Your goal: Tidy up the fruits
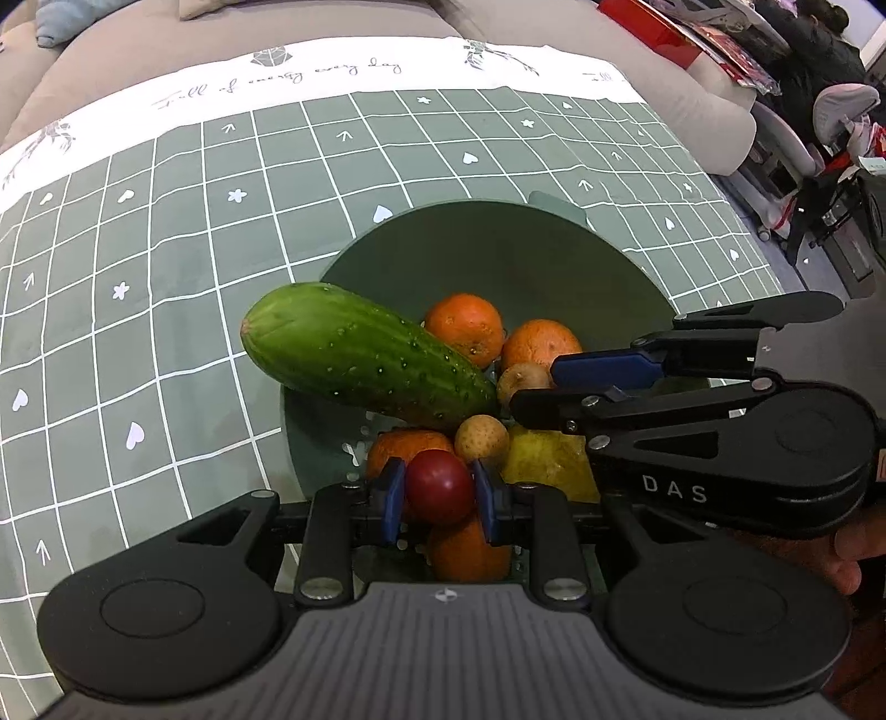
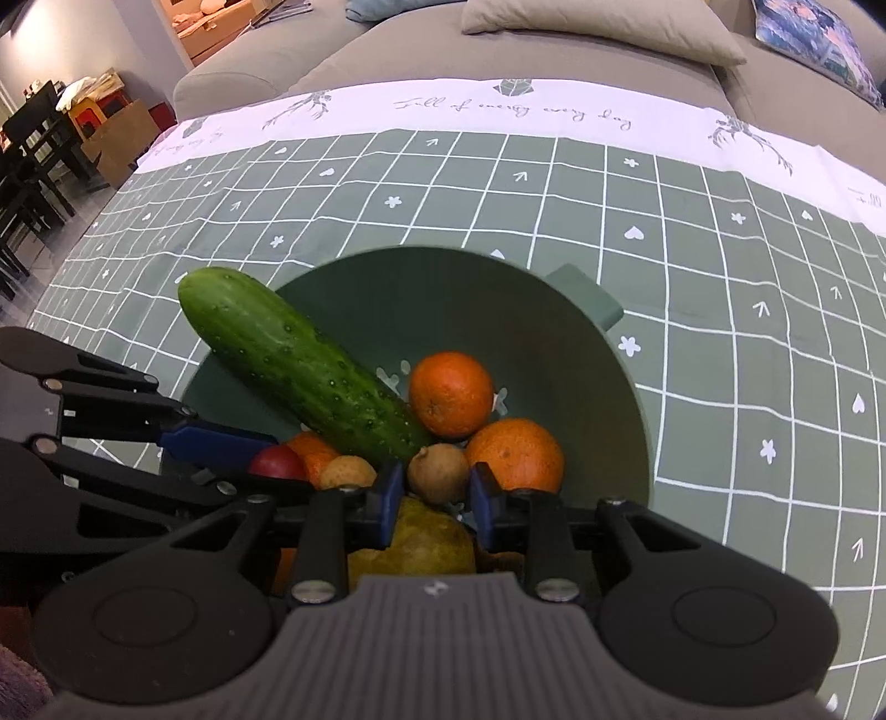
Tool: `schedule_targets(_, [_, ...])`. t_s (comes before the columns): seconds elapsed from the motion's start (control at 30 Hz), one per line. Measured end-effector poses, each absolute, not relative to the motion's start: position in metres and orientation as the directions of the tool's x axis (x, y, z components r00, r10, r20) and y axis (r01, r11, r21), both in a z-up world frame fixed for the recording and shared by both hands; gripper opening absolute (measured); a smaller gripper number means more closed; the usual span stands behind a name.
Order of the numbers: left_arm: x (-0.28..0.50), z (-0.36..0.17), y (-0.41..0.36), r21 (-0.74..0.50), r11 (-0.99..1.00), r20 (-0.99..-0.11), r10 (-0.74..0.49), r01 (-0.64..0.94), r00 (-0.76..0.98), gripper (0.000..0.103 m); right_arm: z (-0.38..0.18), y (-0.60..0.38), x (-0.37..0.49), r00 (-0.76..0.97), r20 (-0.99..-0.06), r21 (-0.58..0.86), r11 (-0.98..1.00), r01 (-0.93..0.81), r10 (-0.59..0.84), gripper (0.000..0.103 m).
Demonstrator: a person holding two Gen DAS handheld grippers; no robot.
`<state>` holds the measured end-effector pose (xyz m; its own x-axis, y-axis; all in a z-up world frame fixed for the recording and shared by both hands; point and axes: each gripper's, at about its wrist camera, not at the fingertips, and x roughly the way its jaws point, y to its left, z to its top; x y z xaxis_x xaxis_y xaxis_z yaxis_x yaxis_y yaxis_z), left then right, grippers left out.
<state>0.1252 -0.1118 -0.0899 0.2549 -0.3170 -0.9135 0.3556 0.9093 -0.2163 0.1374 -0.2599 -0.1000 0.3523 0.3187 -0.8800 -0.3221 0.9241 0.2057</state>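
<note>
Two grippers over green bowl [image 1: 498, 243] | left gripper [image 1: 440, 493] clasping red cherry tomato [image 1: 440, 487], lower centre | right gripper [image 2: 437, 487] pinching brown longan [image 2: 440, 471] | next, I judge: lift both clear of cucumber [image 1: 365, 354]

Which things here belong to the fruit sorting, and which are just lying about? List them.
Job: green bowl, cucumber, oranges, yellow pear, brown fruit, red fruit, left gripper, right gripper.
Lying about: checked tablecloth, sofa cushion, dark chairs.

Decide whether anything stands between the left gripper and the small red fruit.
Nothing visible does: the red fruit sits between the left gripper's pads. The cucumber lies beyond it, the right gripper off to one side.
</note>
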Motion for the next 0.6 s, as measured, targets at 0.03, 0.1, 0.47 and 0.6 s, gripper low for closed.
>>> schedule_targets(0.03, [0.125,-0.09,-0.112,-0.213,0.91,-0.915,-0.314,0.355,0.255,0.035,-0.1,-0.26,0.137,0.354,-0.88,0.206,0.925,-0.318,0.318,0.024])
schedule_targets(0.1, [0.124,-0.087,-0.112,-0.217,0.909,-0.914,-0.317,0.356,0.251,0.04,-0.098,-0.26,0.135,0.36,-0.878,0.202,0.927,-0.317,0.314,0.024])
schedule_targets(0.47, [0.107,-0.044,-0.089,-0.203,0.915,-0.874,-0.331,0.35,0.356,0.05,-0.059,-0.262,0.123,0.436,-0.845,0.182,0.933,-0.31,0.31,0.035])
schedule_targets(0.6, [0.101,-0.018,-0.072,-0.181,0.935,-0.843,-0.307,0.304,0.442,0.051,-0.031,-0.26,0.116,0.487,-0.818,0.166,0.936,-0.31,0.307,0.053])
